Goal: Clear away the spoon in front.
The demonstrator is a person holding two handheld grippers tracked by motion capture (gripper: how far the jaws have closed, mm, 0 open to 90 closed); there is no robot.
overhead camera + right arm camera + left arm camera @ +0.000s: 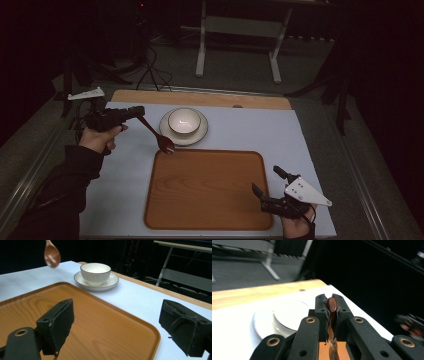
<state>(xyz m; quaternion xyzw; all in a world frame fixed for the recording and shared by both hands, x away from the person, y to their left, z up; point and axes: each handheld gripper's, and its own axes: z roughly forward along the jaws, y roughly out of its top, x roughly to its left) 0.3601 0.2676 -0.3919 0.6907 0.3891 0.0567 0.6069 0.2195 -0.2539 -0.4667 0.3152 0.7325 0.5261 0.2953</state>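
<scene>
My left gripper [137,111] is shut on the handle of a brown wooden spoon [156,134], held above the table at the left; the spoon's bowl hangs over the far left corner of the wooden tray [205,189]. The left gripper view shows the spoon [331,305] pinched between the jaws. A white bowl [184,121] sits on a white saucer [200,136] behind the tray. My right gripper [269,181] is open at the tray's near right corner, nothing between its jaws. The right gripper view shows the spoon [52,255], bowl [95,273] and tray [100,325].
A white mat [280,135] covers the table, with a wooden strip [200,98] along its far edge. A white table frame [239,37] stands on the floor beyond, with cables [150,70] to its left.
</scene>
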